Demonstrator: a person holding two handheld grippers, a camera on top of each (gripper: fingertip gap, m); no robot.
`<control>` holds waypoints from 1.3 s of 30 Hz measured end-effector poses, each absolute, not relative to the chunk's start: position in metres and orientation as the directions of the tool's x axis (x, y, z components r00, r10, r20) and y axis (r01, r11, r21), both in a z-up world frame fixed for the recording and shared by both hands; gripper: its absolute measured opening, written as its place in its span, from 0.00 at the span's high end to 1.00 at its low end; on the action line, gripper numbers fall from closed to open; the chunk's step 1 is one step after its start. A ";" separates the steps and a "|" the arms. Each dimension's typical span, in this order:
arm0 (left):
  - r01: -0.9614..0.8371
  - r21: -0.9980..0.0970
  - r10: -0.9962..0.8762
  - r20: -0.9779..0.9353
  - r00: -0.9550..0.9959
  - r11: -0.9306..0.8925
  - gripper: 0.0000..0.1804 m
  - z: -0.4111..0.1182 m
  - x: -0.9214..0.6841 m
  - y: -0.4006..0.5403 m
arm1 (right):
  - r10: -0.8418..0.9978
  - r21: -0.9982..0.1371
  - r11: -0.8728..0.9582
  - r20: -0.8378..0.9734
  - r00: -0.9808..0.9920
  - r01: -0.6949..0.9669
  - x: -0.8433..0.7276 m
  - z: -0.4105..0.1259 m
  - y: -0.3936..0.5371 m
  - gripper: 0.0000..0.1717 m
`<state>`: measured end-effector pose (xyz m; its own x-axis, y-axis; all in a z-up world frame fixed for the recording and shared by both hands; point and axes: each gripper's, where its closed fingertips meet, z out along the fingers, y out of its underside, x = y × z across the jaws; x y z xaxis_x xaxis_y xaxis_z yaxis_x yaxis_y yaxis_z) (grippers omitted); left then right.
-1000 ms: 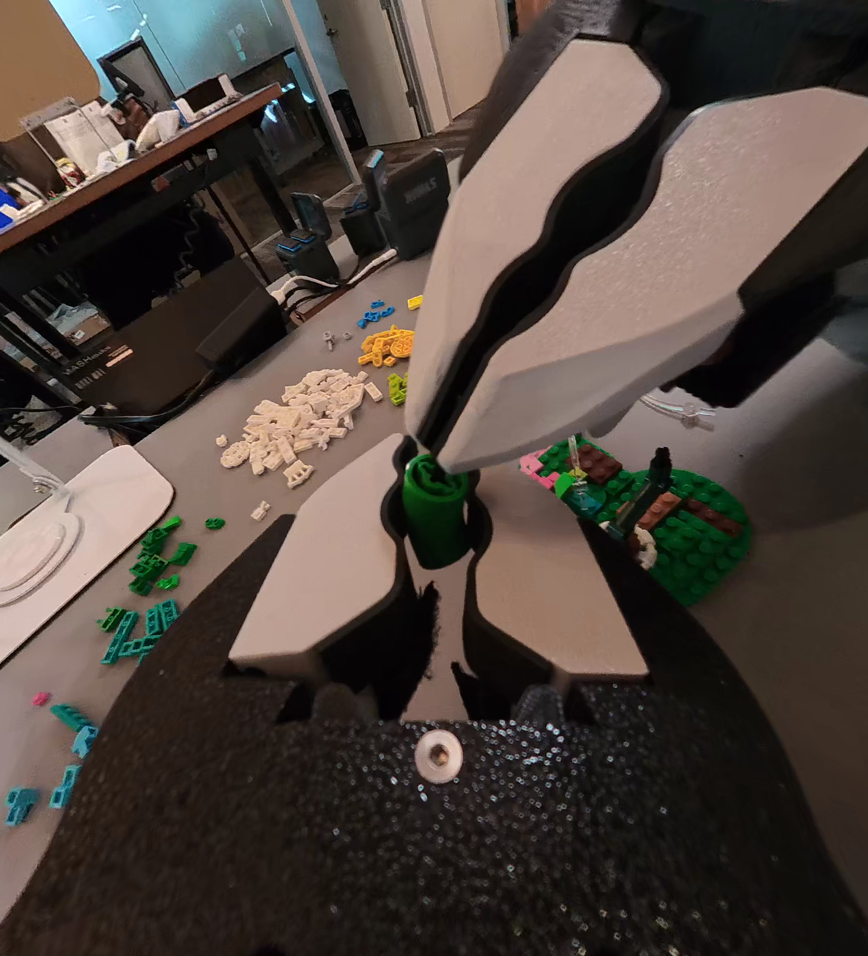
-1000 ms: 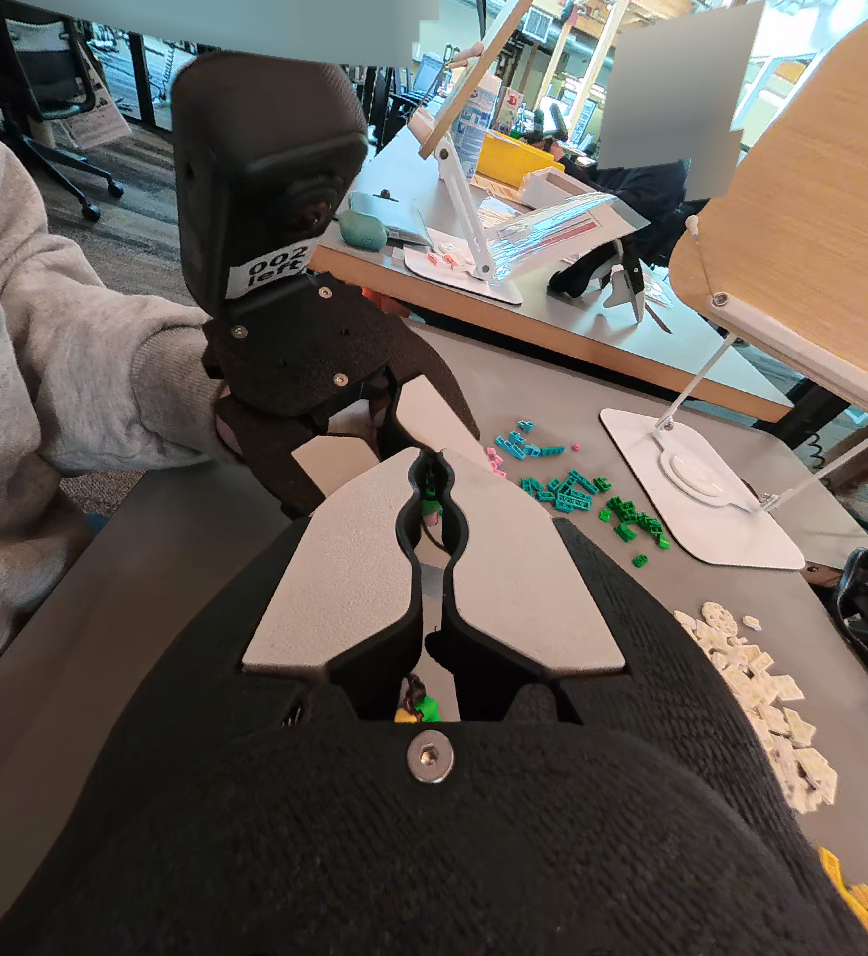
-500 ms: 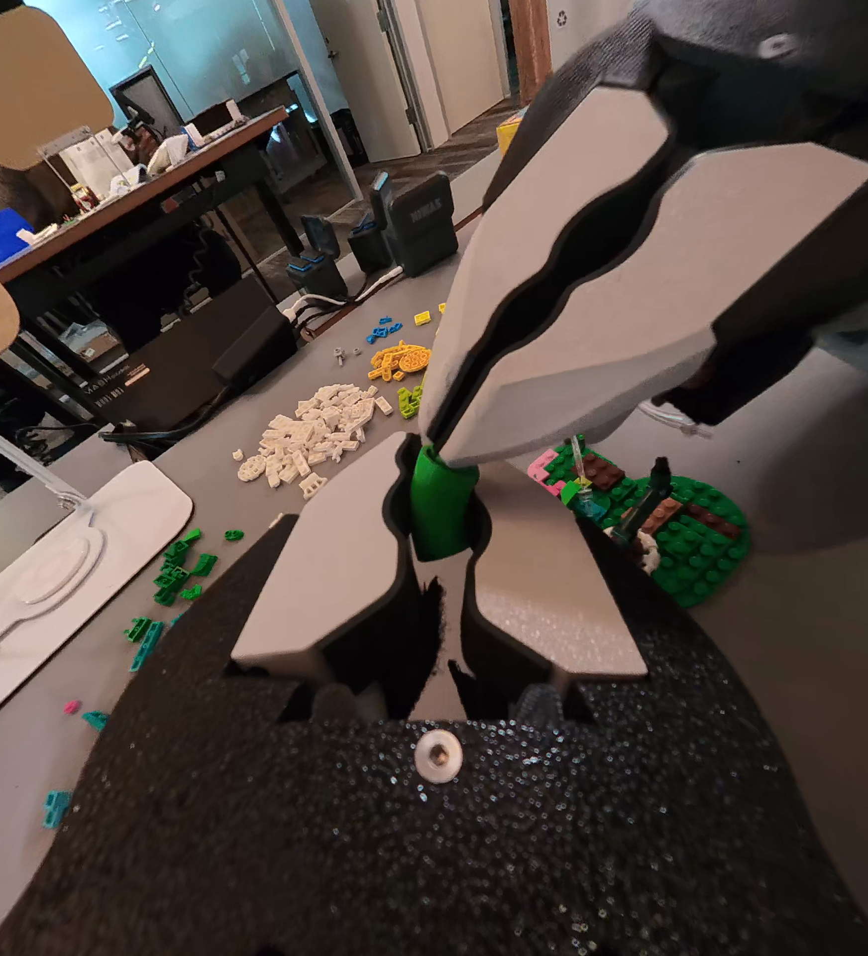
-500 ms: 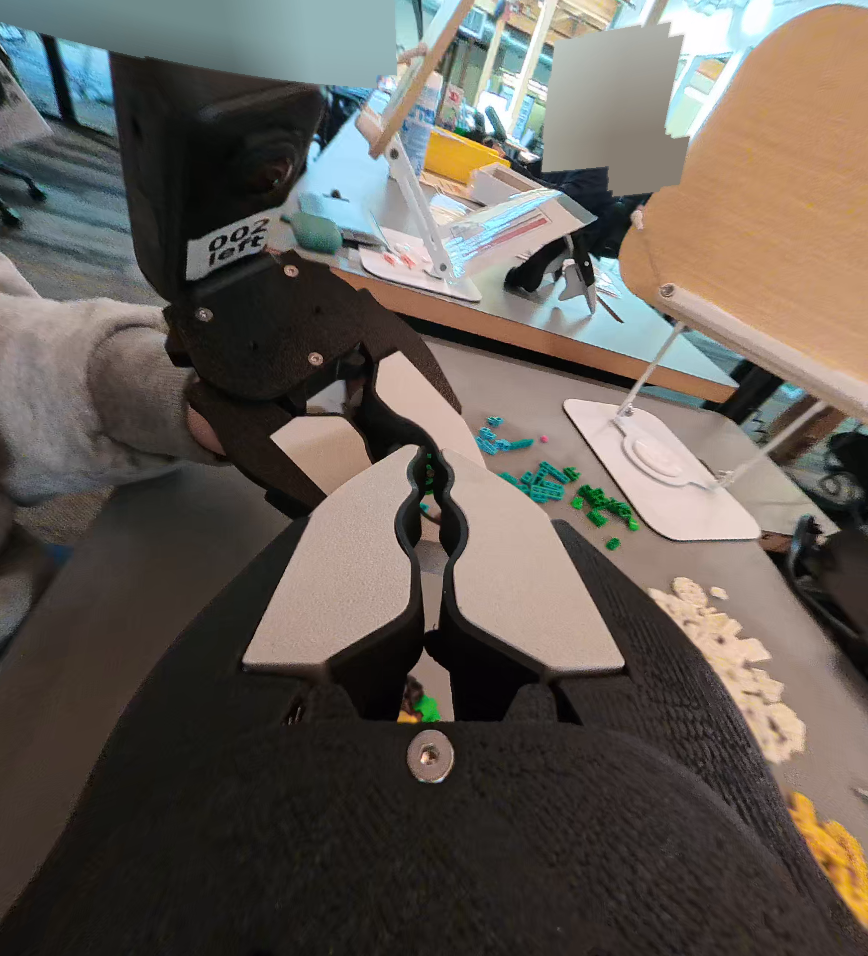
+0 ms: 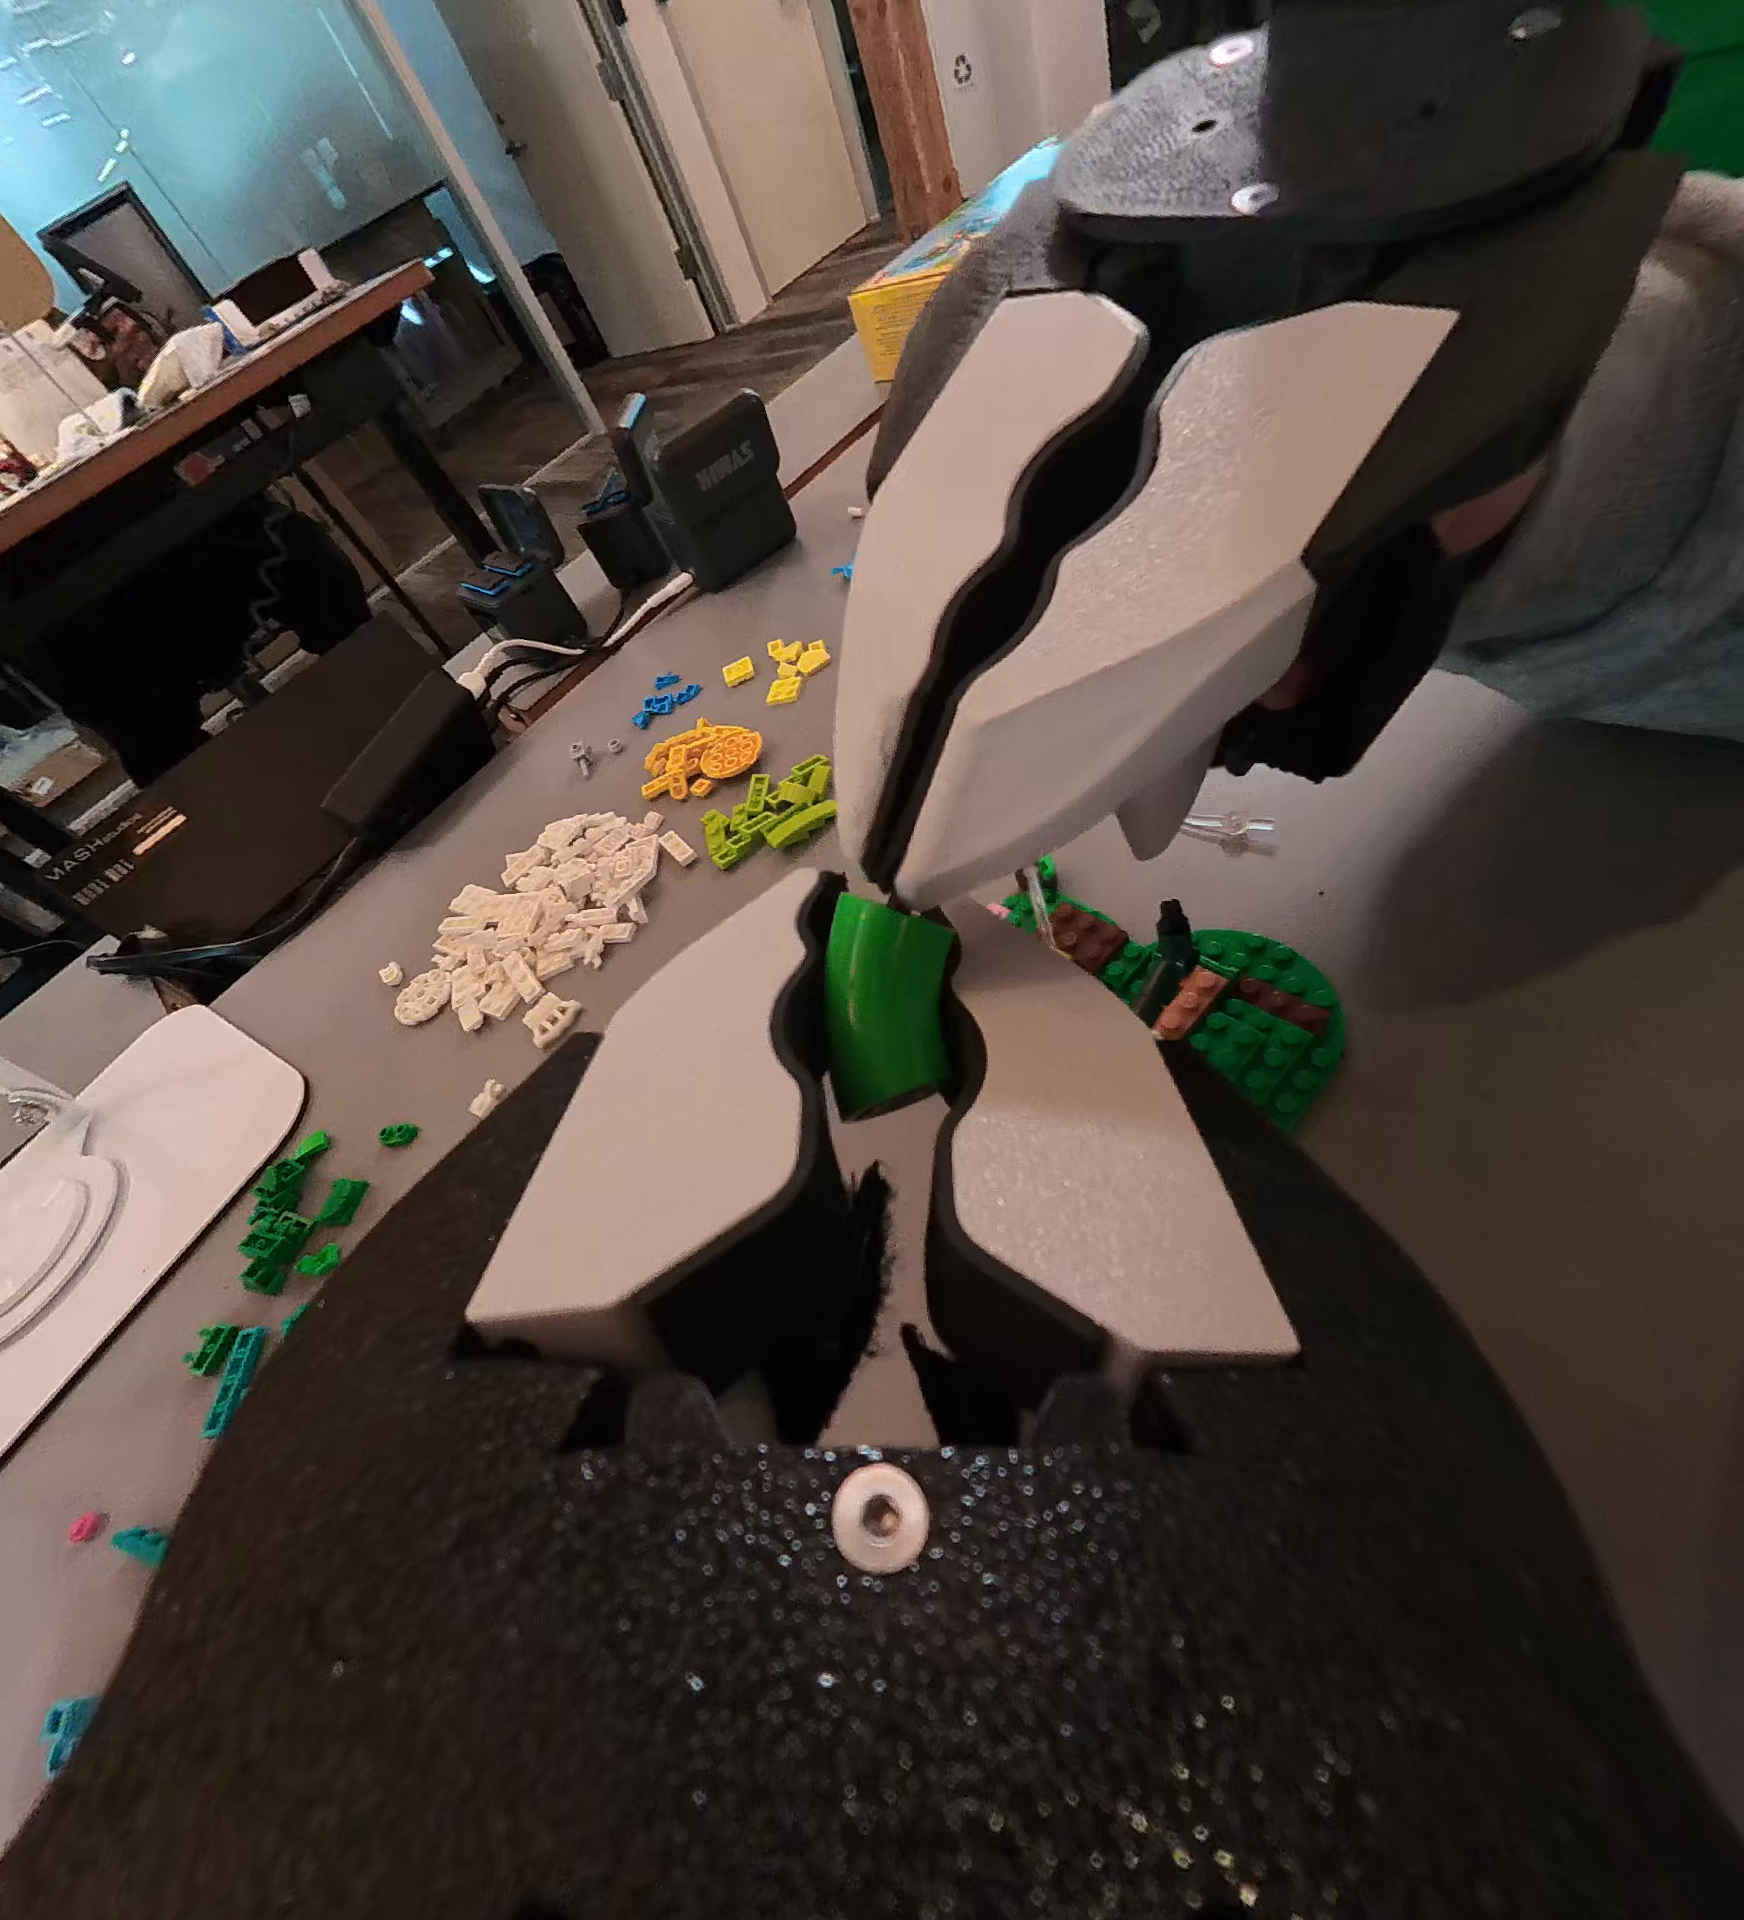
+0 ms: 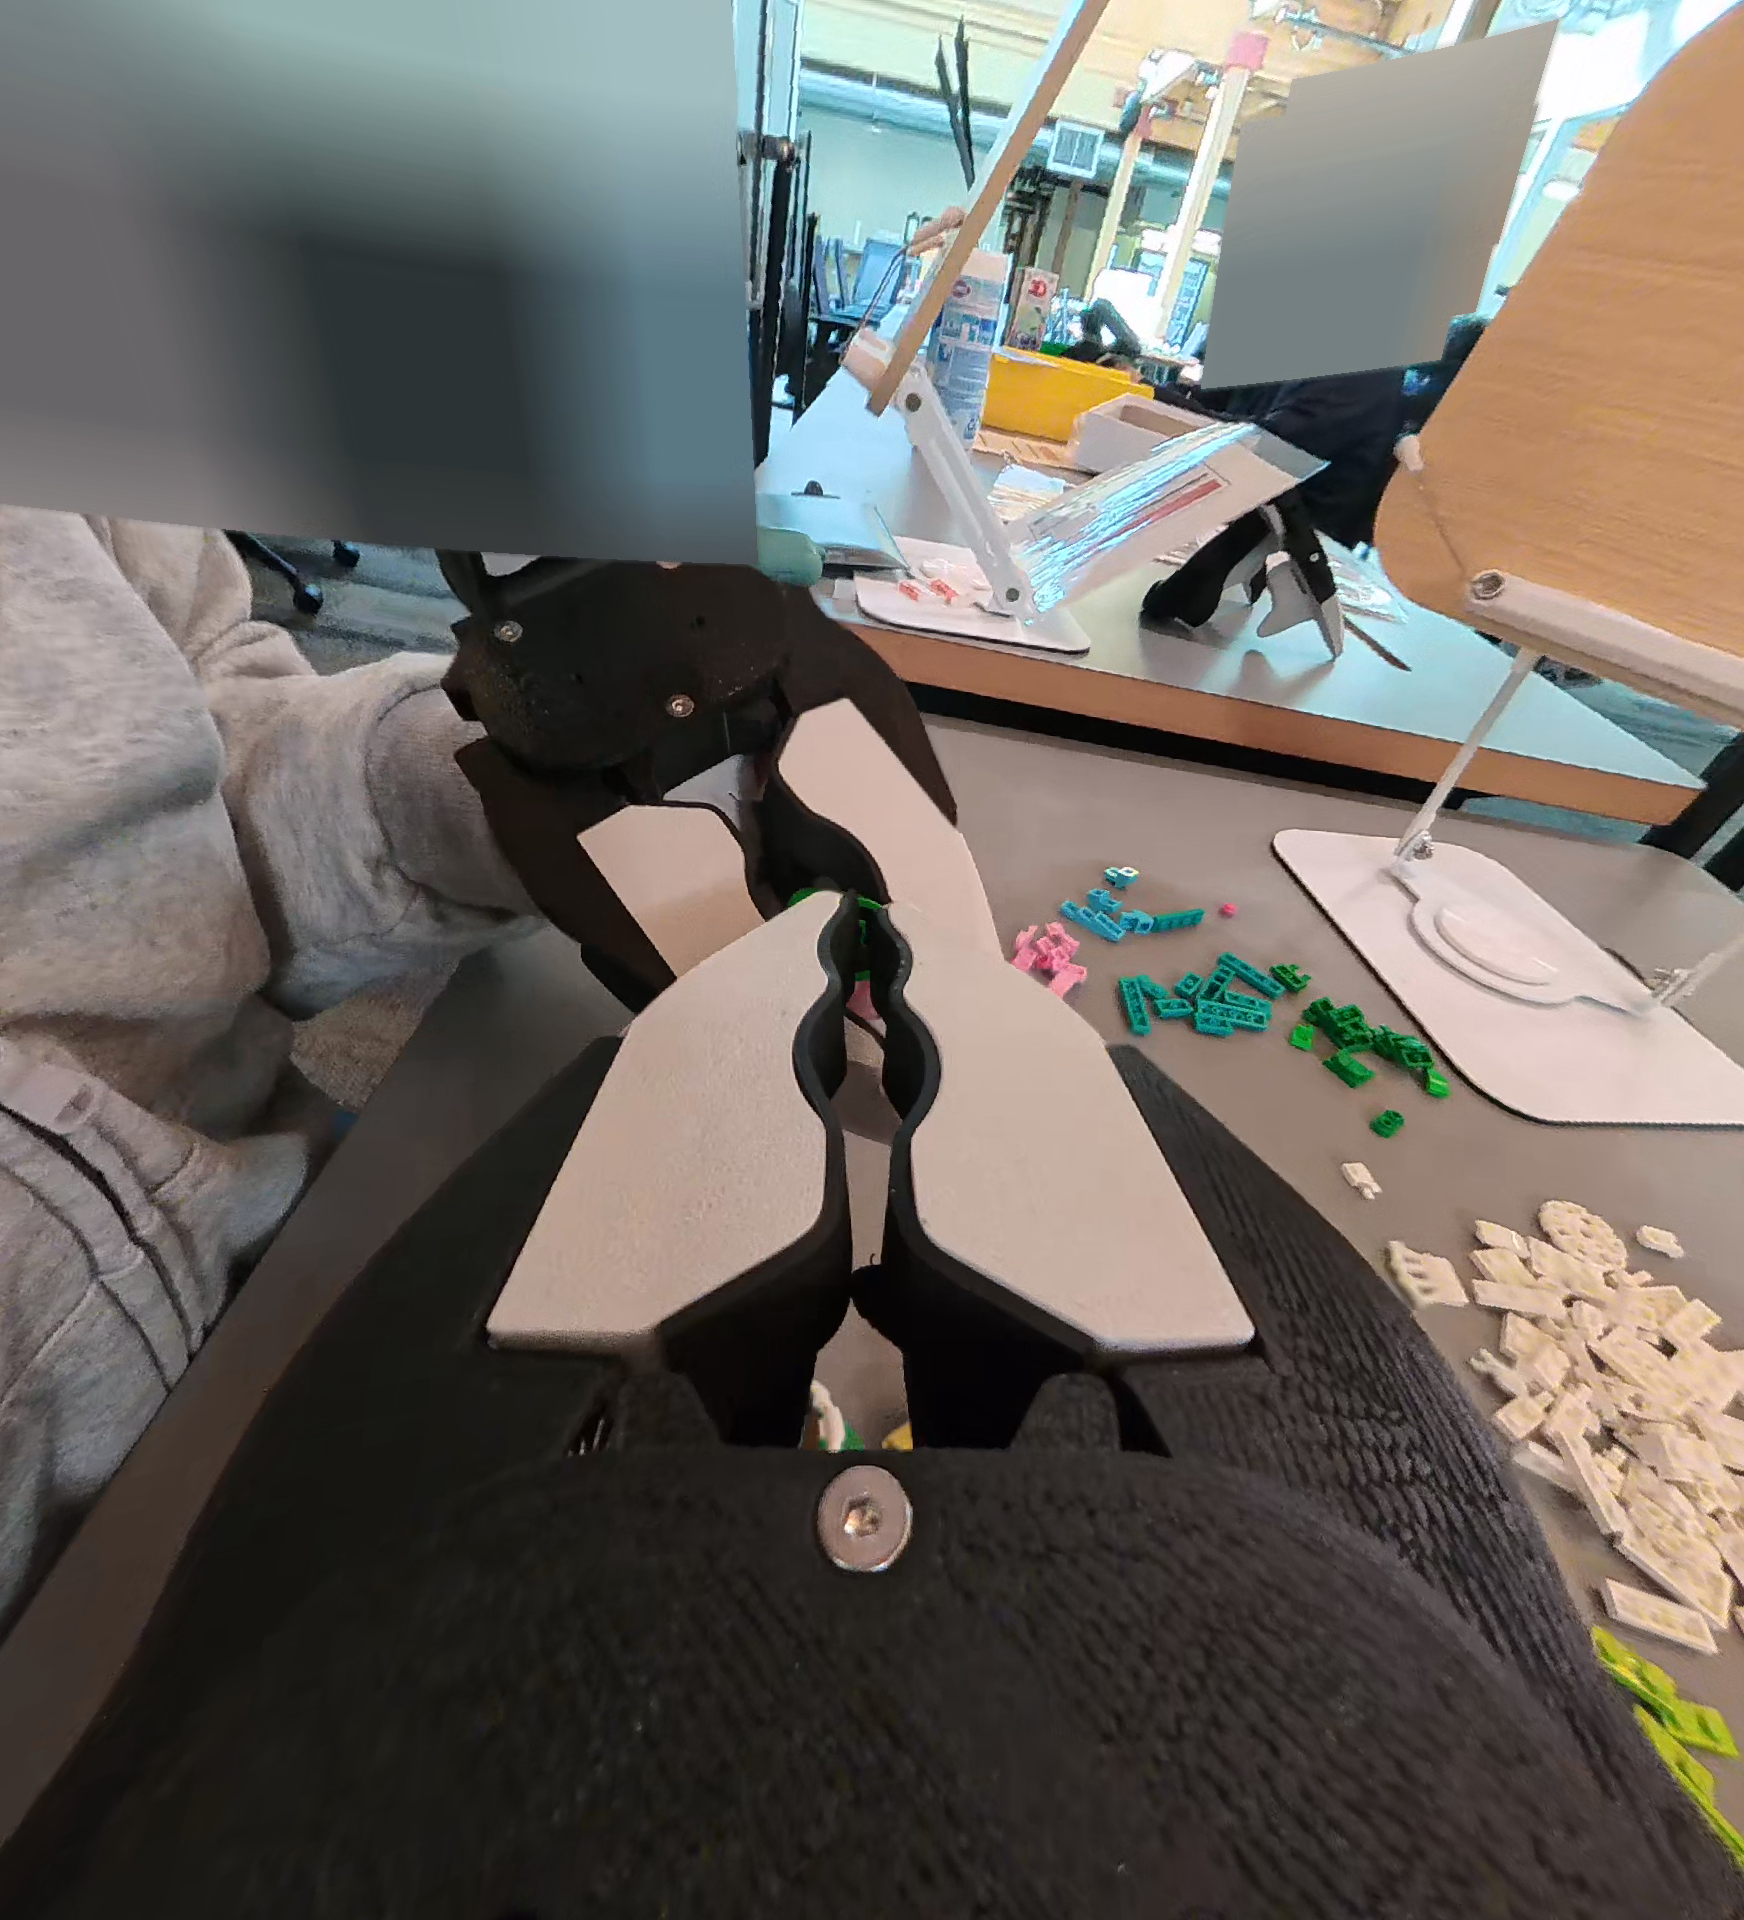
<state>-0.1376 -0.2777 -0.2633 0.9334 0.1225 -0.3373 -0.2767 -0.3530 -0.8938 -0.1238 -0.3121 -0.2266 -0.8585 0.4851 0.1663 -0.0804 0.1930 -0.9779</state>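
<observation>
- The left gripper is clamped on a green curved tube piece; both dark pads press its sides, and it stands roughly upright between them, held up above the grey table.
- The right gripper comes in from above with its 2 fingers drawn together, tips meeting right at the tube's top rim. Whether anything tiny sits between those tips I cannot tell (the right wrist view shows only a sliver of green past its narrow slit).
- The tube is glossy bright green, smooth, a short bent cylinder whose open upper end faces the right gripper's tips.
- As for progress, judging only from how things lie: a partly built model on a round green studded base with brown bricks stands just beyond the left gripper, while many loose pieces lie unused, so much building seems left.
- Loose pieces are sorted by colour: a white pile, lime pieces, yellow-orange ones, blue ones, and dark green ones by a white stand base.
- A grey sleeve reaches to the left gripper.
</observation>
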 end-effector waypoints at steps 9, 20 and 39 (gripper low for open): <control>-0.522 -0.754 0.199 -0.627 0.753 -0.400 0.77 -0.263 -0.142 -0.271 | 0.480 -0.957 0.290 0.142 -0.866 0.004 -0.126 -0.238 -0.313 0.99; -0.600 -0.637 0.266 -0.760 0.593 -0.483 0.92 -0.252 -0.158 -0.273 | 0.550 -0.969 0.239 0.086 -0.830 0.058 -0.128 -0.235 -0.312 1.00; -0.351 -0.823 0.329 -0.516 0.791 -0.447 0.92 -0.291 -0.189 -0.307 | 0.588 -0.960 0.265 0.239 -0.773 -0.095 -0.118 -0.216 -0.272 0.99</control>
